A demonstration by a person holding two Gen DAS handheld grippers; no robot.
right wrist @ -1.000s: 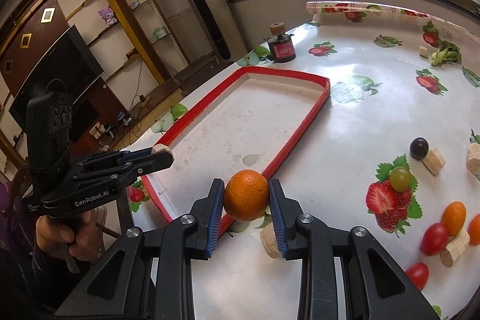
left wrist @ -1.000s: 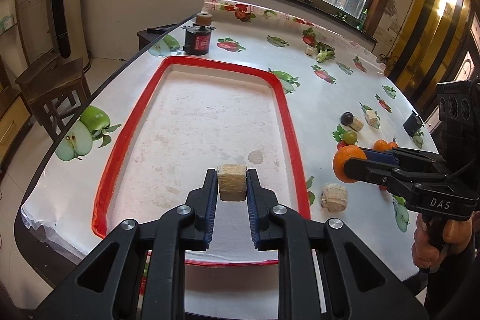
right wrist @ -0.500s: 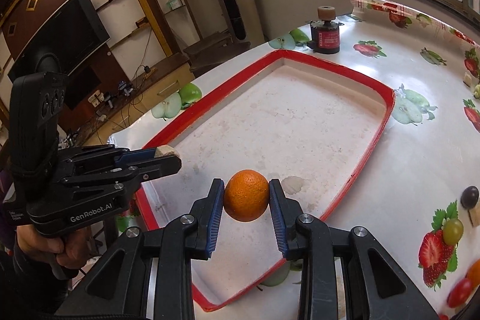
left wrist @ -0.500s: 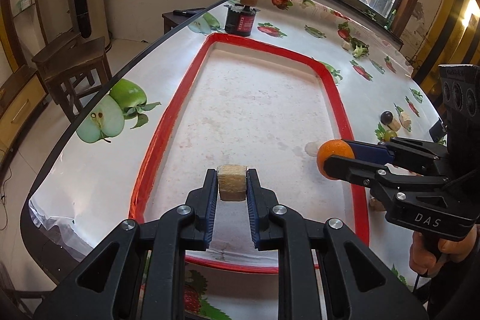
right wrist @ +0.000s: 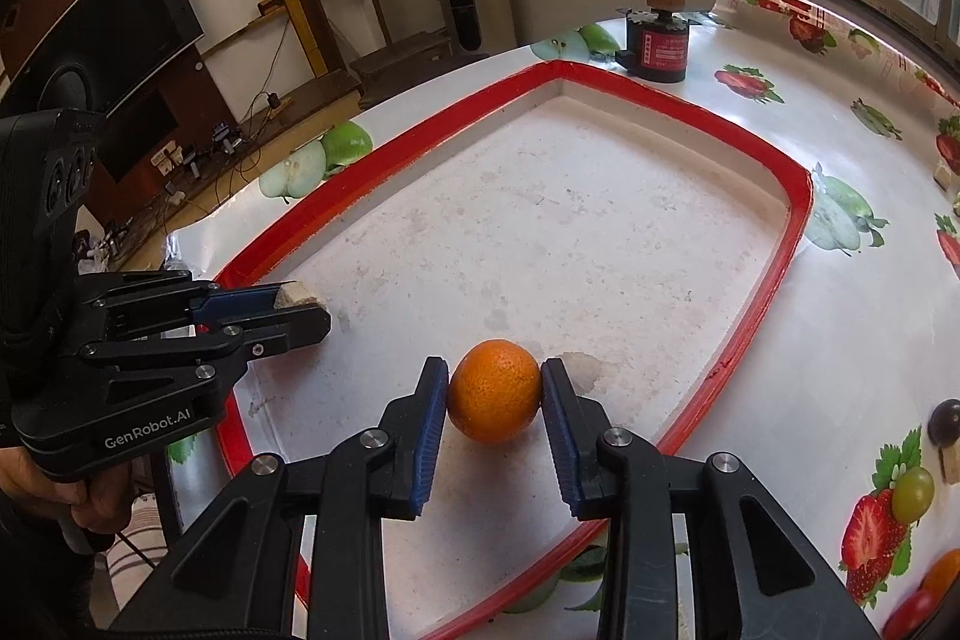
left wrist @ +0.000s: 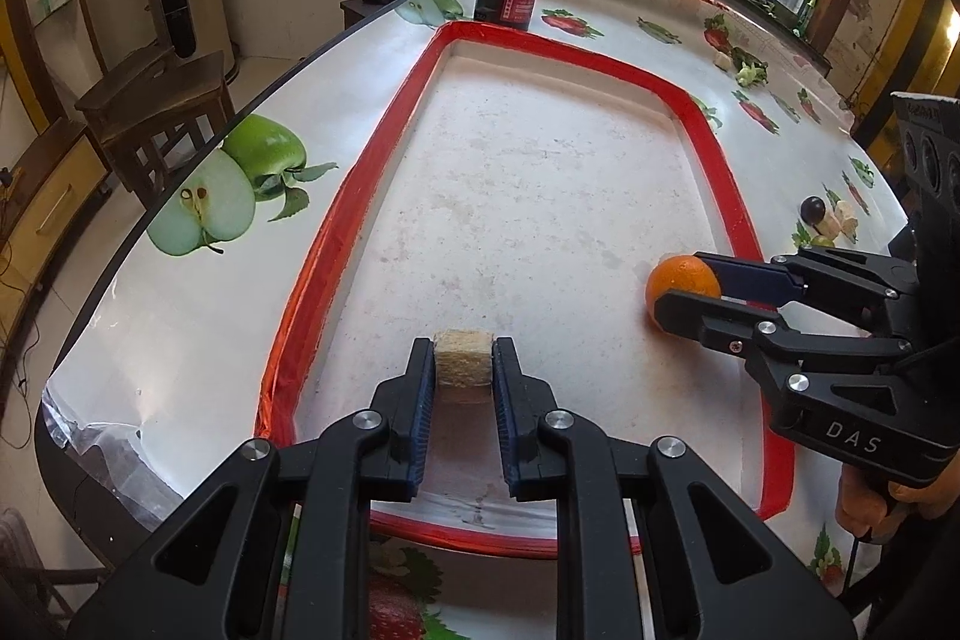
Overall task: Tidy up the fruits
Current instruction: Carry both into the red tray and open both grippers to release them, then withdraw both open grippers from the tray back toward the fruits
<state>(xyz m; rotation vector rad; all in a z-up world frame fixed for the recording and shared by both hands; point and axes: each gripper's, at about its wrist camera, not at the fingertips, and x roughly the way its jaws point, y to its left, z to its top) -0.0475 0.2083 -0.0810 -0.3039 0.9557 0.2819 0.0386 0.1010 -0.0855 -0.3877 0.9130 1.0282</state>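
Step in hand, by judgement: set-down of two items inside the red-rimmed tray (left wrist: 737, 214) on the desk (left wrist: 180, 316). Right tongs (right wrist: 495, 394) bracket the orange (right wrist: 494, 390); the jaws have just been easing apart, and in the right wrist view a thin gap shows at the right pad, so the fruit looks released or nearly so, sitting on the tray floor w/ a contact shadow beneath, at approx. 4 o'clock of the tray in the left wrist view. Left tongs (left wrist: 463, 370) are pressed together on a tan block (left wrist: 463, 366), pads tight on both flanks; the block is low over the tray floor at approx. 6 o'clock, near the close rim; whether it touches the floor, cannot tell. Next move, as assessed: right tongs need to spread further and back off straight w/o nudging the orange, which is round and will roll; left tongs need to seat the block flat, then let go. Materials: orange has dimpled glossy peel, near-spherical. Block is fibrous, cork-like, squared, flat-sided, should stay put. Tray floor is pale, mottled, matte; rim is glossy red, raised. Desk cover is slick plastic w/ fruit print. More fruit and blocks lie outside the tray at approx. 3 o'clock, incl. a dark grape (left wrist: 813, 207).
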